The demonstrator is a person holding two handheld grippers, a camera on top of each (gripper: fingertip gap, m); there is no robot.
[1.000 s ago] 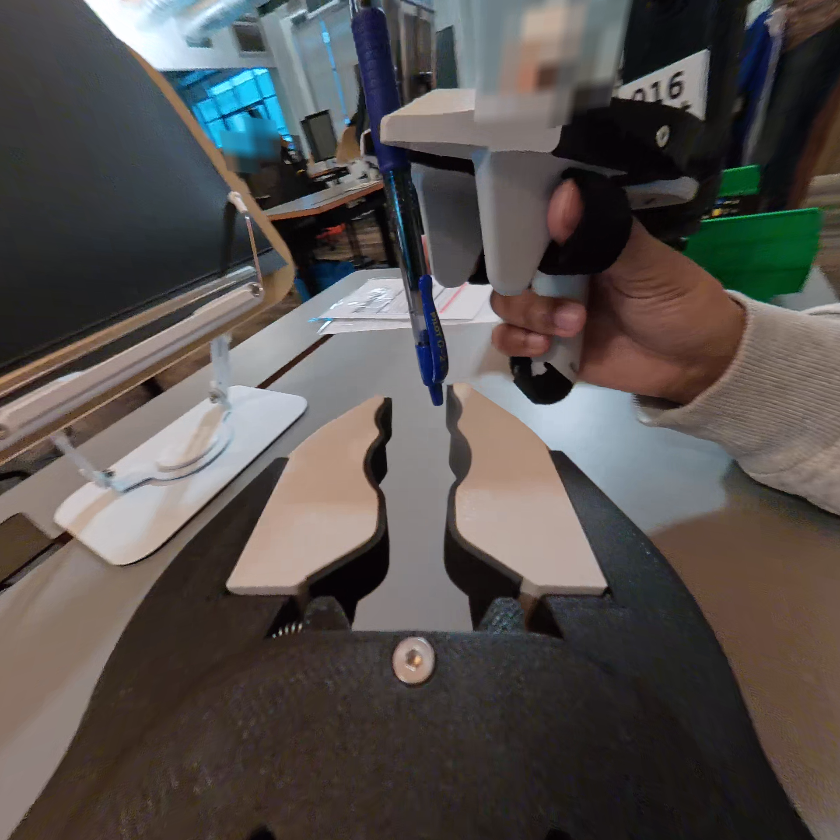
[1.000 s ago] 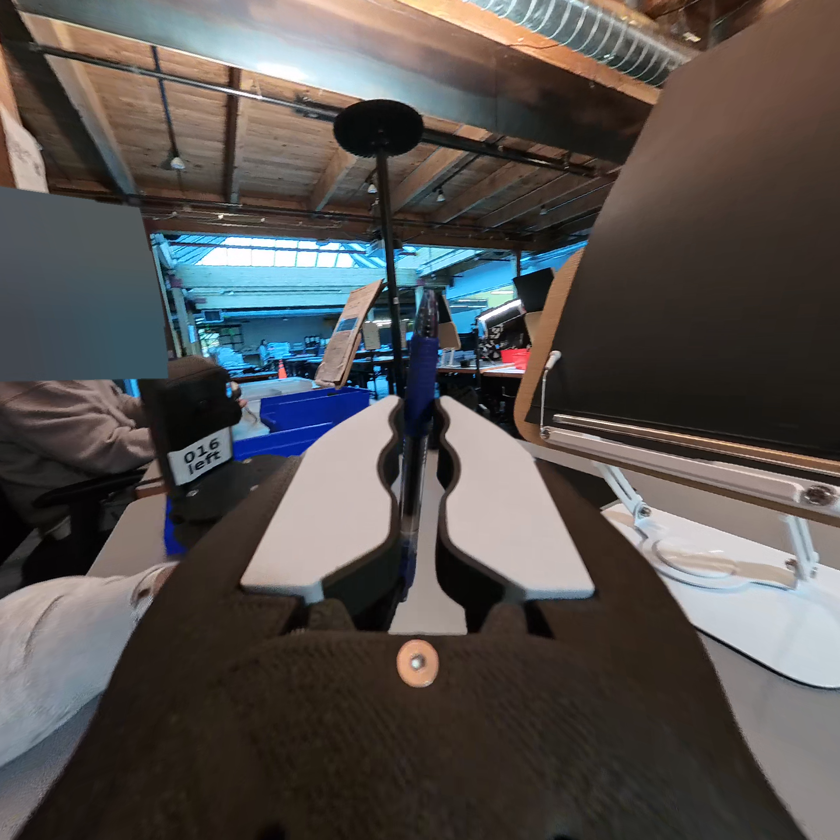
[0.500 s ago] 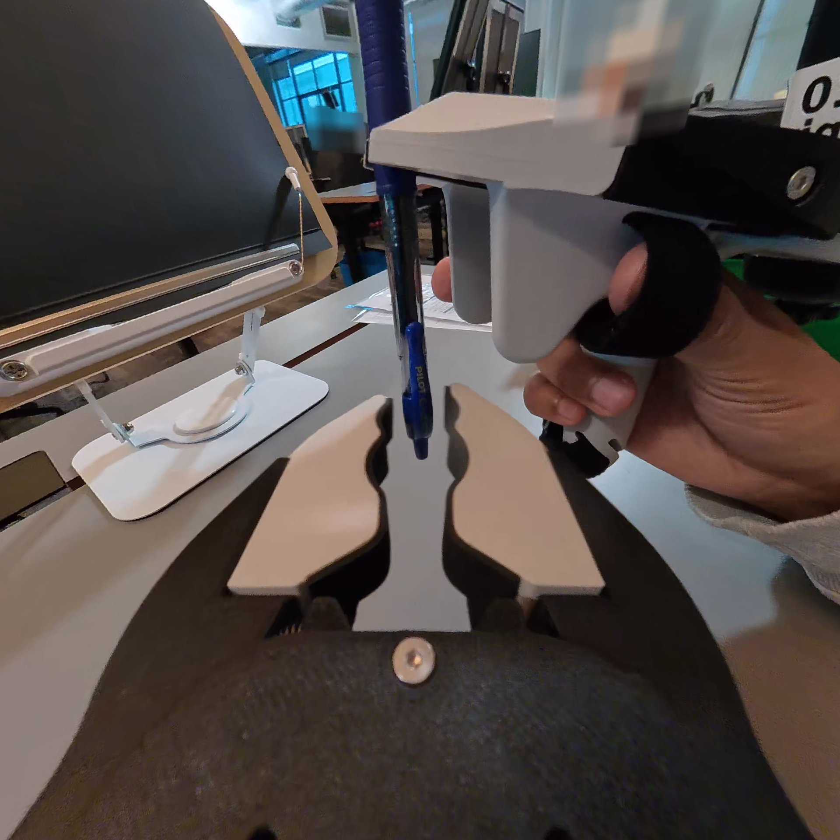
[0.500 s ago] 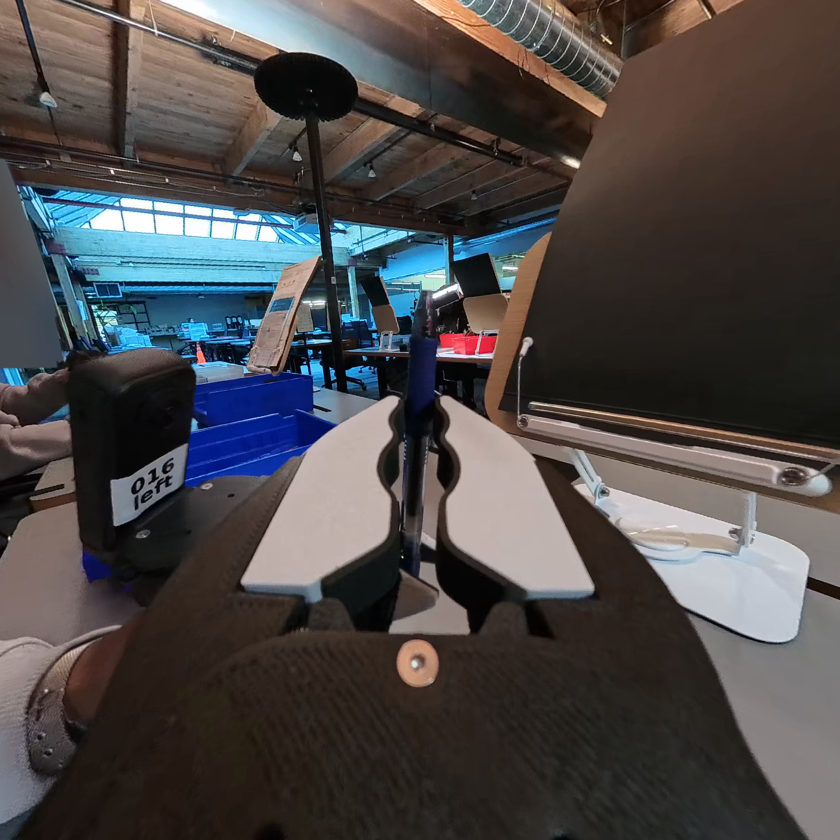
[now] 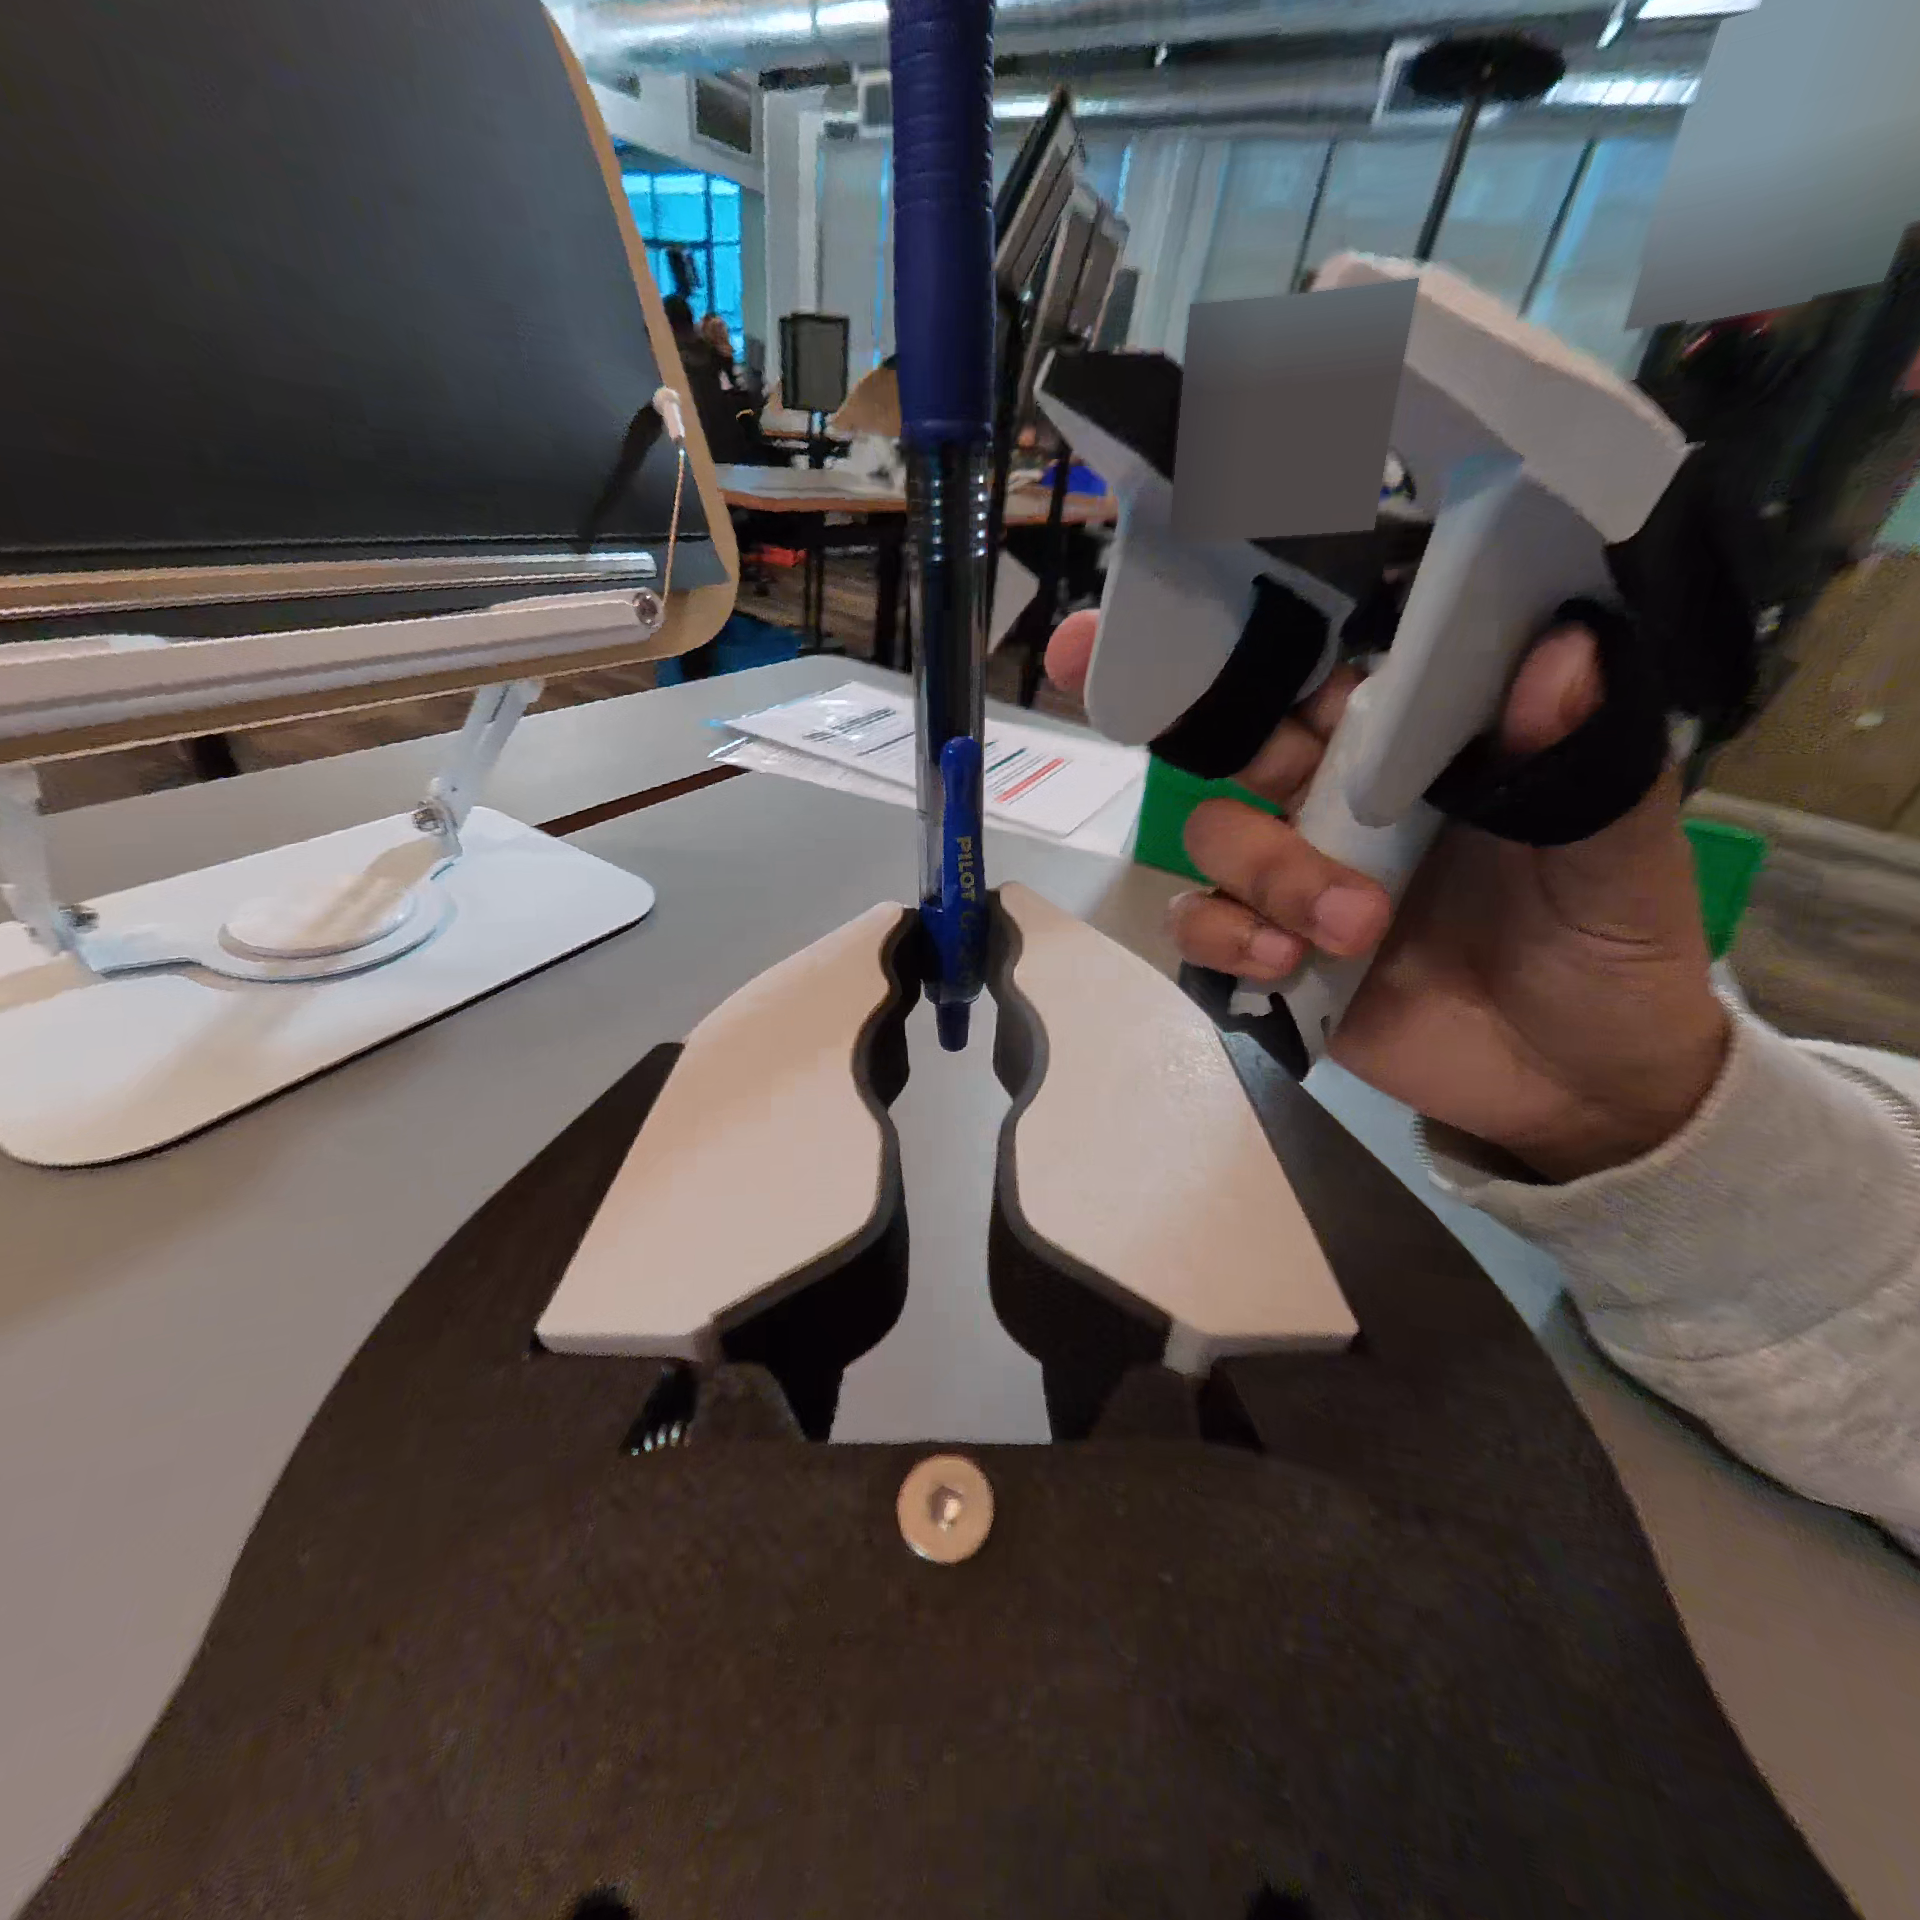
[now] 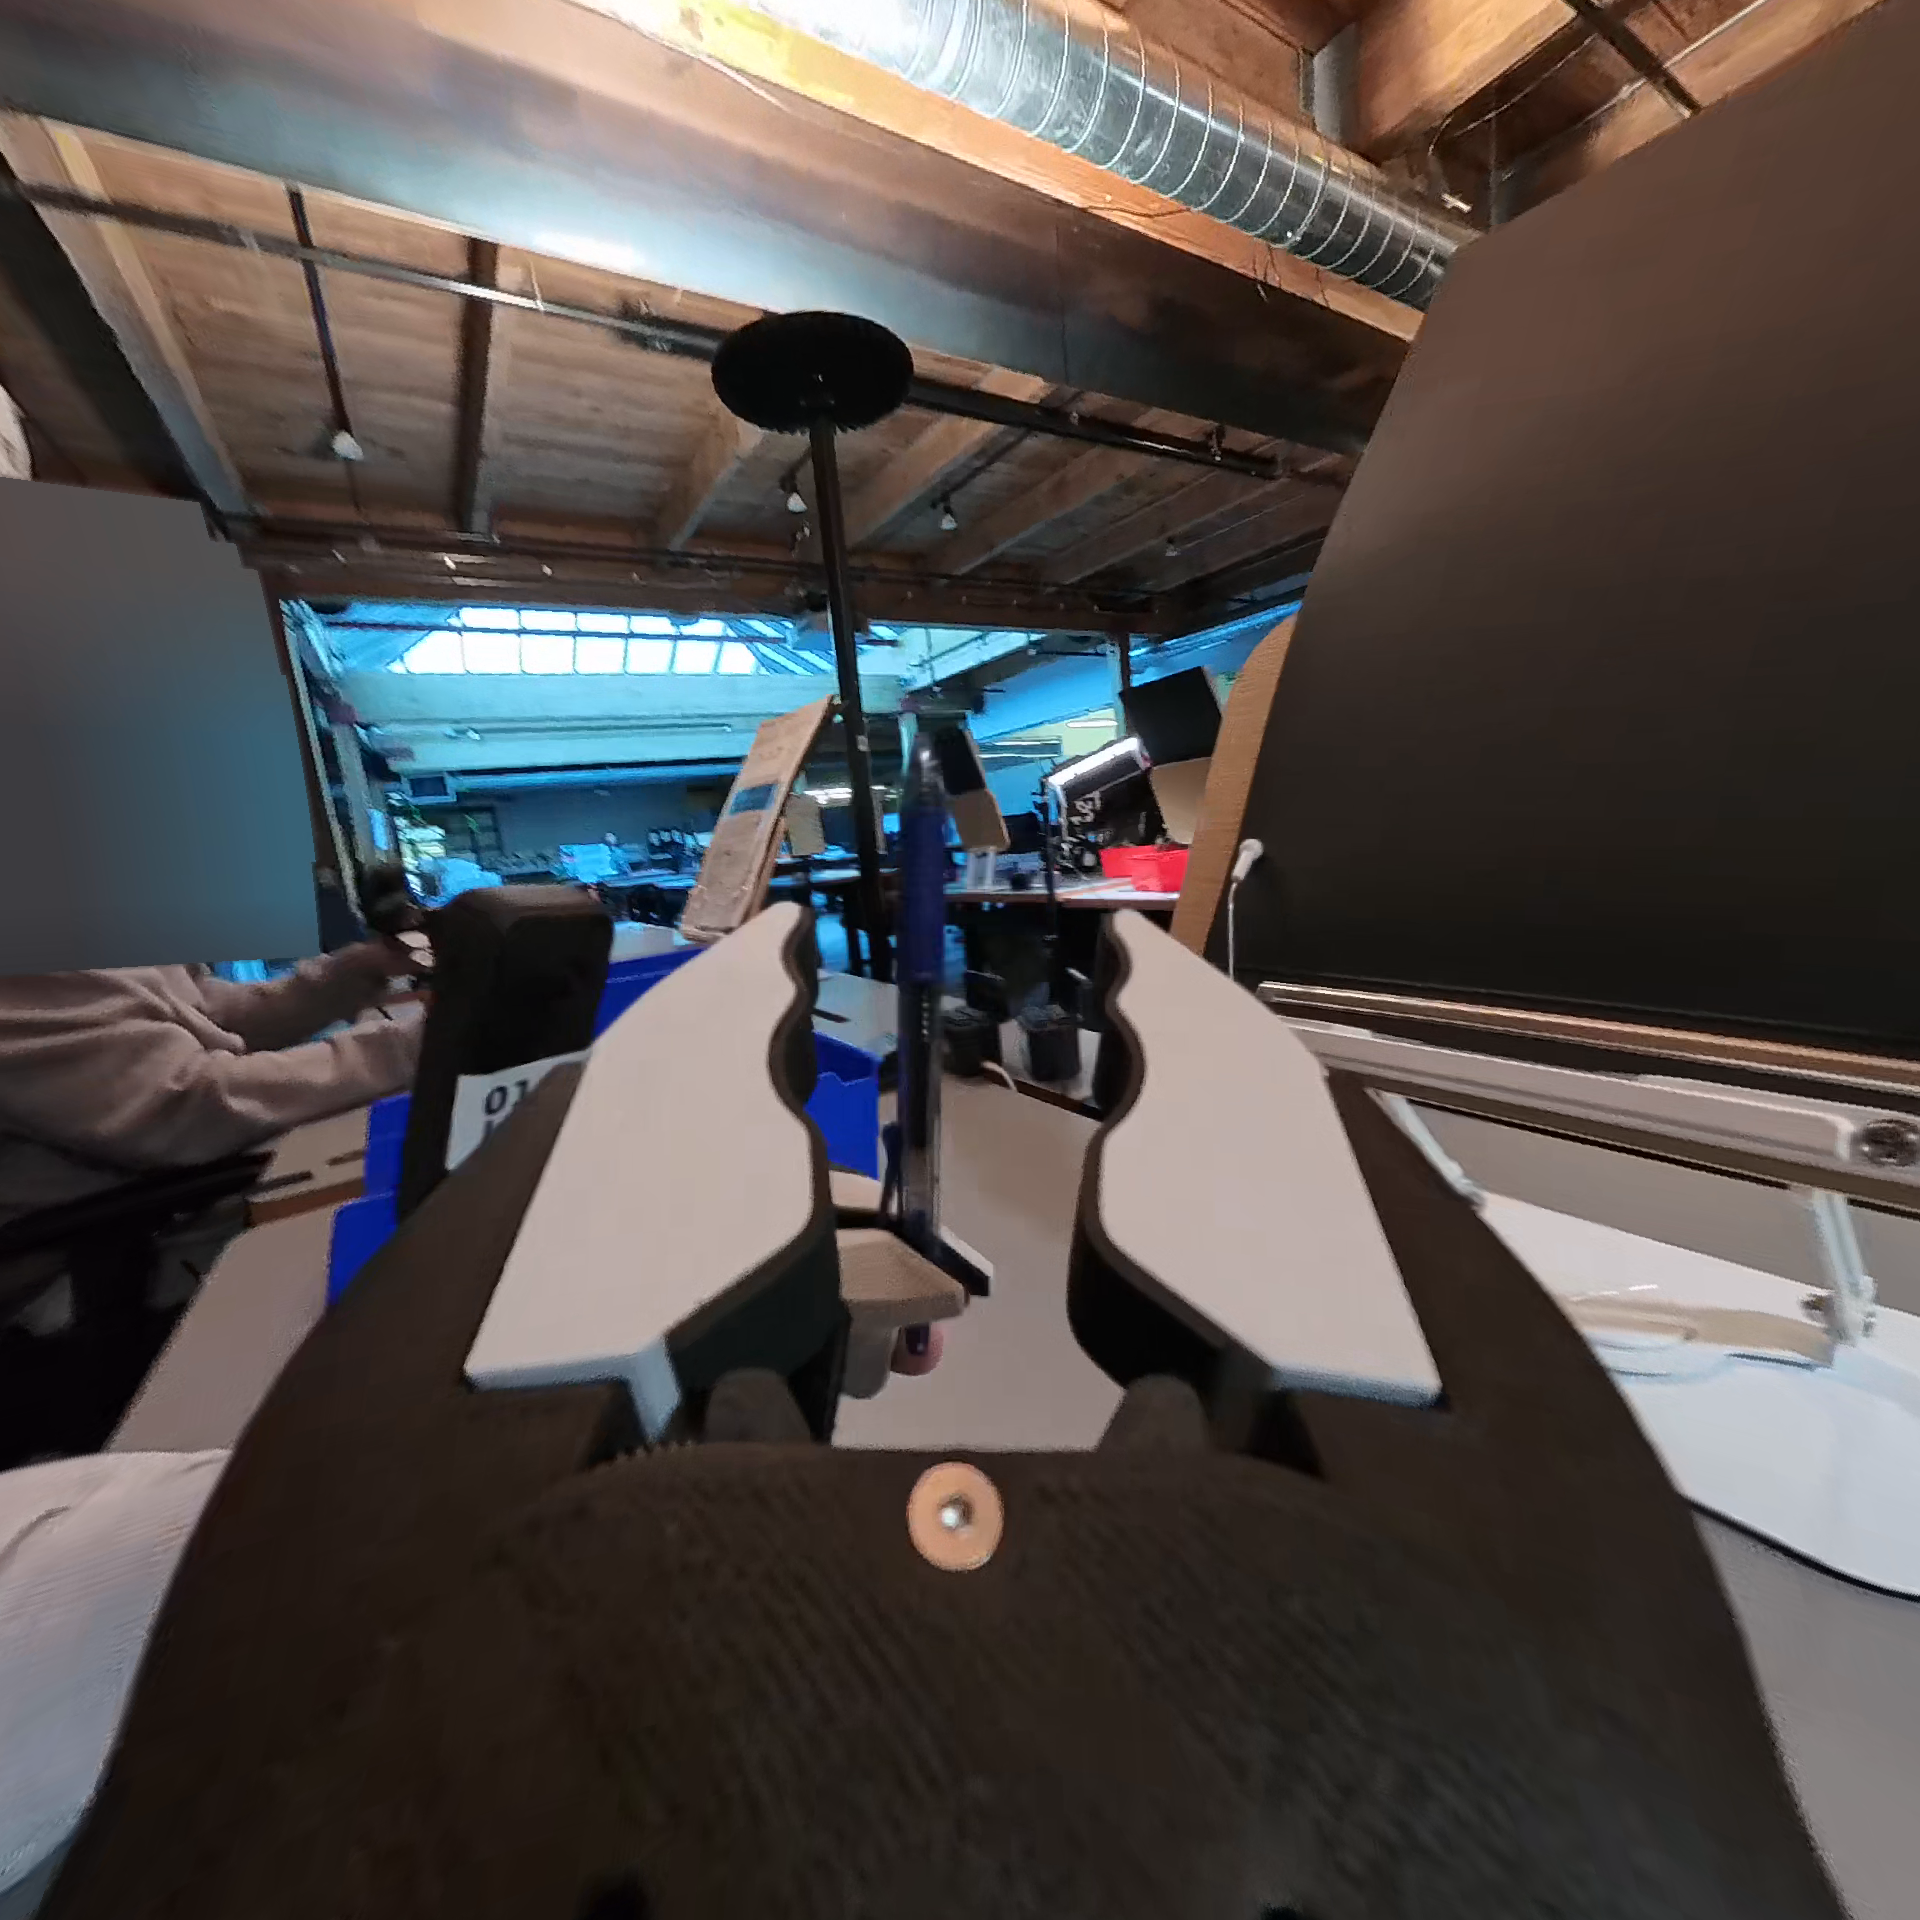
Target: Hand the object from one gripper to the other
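Left gripper [image 5: 948,935] jaws pinching blue pen [image 5: 940,582], top cut off, right gripper [image 6: 951,961] jaws spread

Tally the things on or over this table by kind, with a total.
Pen: 1
Grippers: 2, left gripper and right gripper
Tilted stand with white base: 1
Printed paper sheets: at least 2, overlapping
Total: at least 6

Both wrist cams sit close behind their gripper, facing roughly opposite ways I think, sharing the pen [image 5: 940,623] beside the laptop stand [image 5: 312,935].
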